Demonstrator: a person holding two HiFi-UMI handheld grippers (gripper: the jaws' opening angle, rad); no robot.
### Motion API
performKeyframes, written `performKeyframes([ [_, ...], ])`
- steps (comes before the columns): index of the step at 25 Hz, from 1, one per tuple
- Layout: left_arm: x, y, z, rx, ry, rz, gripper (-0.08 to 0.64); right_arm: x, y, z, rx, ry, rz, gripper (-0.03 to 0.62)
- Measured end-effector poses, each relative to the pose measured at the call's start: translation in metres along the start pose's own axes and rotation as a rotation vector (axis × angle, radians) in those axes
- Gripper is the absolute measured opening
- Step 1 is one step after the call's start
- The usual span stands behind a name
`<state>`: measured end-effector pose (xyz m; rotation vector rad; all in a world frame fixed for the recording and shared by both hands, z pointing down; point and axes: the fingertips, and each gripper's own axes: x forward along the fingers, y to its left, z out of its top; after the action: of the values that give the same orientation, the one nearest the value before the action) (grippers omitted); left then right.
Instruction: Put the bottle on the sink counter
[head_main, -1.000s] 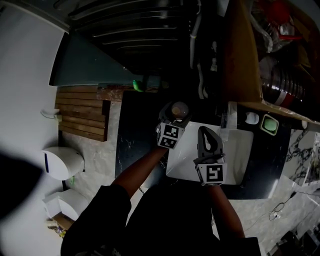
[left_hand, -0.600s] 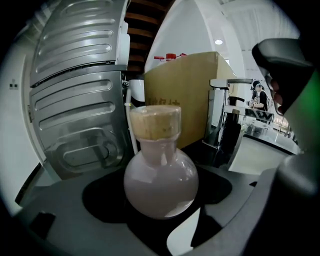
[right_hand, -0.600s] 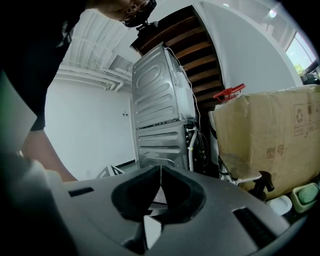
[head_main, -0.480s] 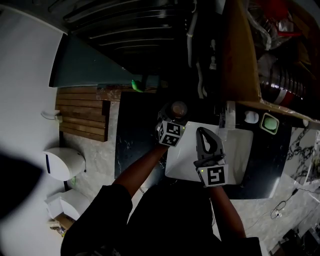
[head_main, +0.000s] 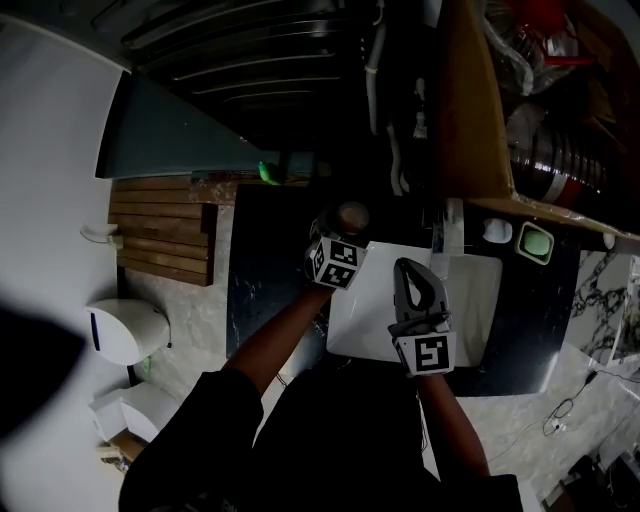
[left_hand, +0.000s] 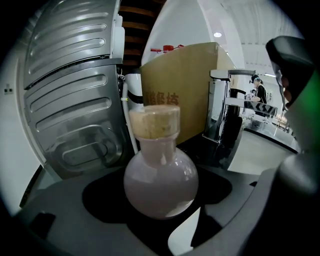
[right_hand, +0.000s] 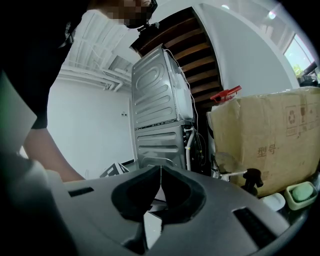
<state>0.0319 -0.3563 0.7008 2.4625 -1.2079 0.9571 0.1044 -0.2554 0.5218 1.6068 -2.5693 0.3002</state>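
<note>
The bottle (left_hand: 160, 180) is a round glass flask with a cork stopper, filled with pale milky liquid. My left gripper (left_hand: 161, 202) is shut on its belly and holds it upright. In the head view the bottle (head_main: 352, 216) and left gripper (head_main: 342, 236) hang over the black sink counter (head_main: 265, 275), at the back left corner of the white sink (head_main: 480, 290). My right gripper (head_main: 408, 270) is over the sink basin, apart from the bottle. In the right gripper view its jaws (right_hand: 160, 172) are closed tip to tip with nothing between them.
A large cardboard box (head_main: 480, 110) stands behind the sink, beside a grey metal appliance (left_hand: 75, 100). A faucet (head_main: 447, 238), a white object (head_main: 497, 231) and a green soap dish (head_main: 537, 244) sit along the sink's back edge. Wooden slats (head_main: 160, 225) and a white bin (head_main: 125, 327) lie to the left.
The left gripper has carried the bottle a little farther back and to the left, toward the counter's rear. The right gripper has barely moved.
</note>
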Motion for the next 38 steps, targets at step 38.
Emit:
performKeyframes([
  [38, -0.213, -0.02, 0.01, -0.265, -0.265, -0.037, 0.399, -0.115, 0.096, 0.056, -0.008, -0.025, -0.066, 0.038],
])
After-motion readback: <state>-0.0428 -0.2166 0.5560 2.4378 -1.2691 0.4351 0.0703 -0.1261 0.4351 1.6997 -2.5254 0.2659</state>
